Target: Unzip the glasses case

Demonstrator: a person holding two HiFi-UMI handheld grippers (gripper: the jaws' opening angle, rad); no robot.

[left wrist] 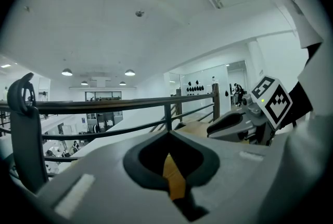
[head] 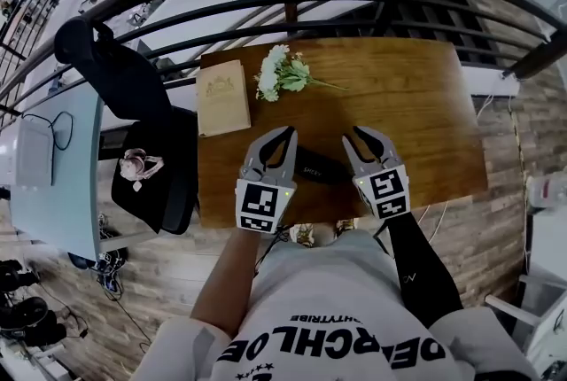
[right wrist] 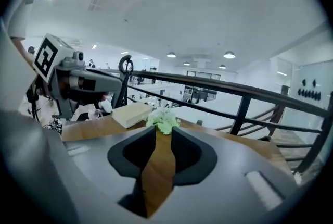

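Head view, looking steeply down: a wooden table [head: 425, 104] stands against a railing, with a book [head: 221, 96] and a small spray of flowers [head: 282, 73] toward its far side. The black glasses case [head: 317, 167] lies flat near the table's near edge, between my two tongs. The left gripper [head: 285, 140] sits just to the case's left and the right gripper [head: 358, 140] just to its right. Neither has hold of the case, and from here I cannot tell whether its zip is closed or already run open. Left gripper view: the left gripper [left wrist: 168, 137] has its jaws closed tip to tip on nothing, with only a sliver of tabletop showing behind them, and it points out over the railing, so the case is out of frame. Right gripper view: the right gripper [right wrist: 163, 134] has its jaws partly apart and empty, bare wood showing through the gap, with the flowers and book beyond. The case is out of frame here too. My judgement: free tongs on either side of the case fit both a reach toward it and a pull back from a case already unzipped. Before any further move I need a clear sight of the zip line and its pull tab.
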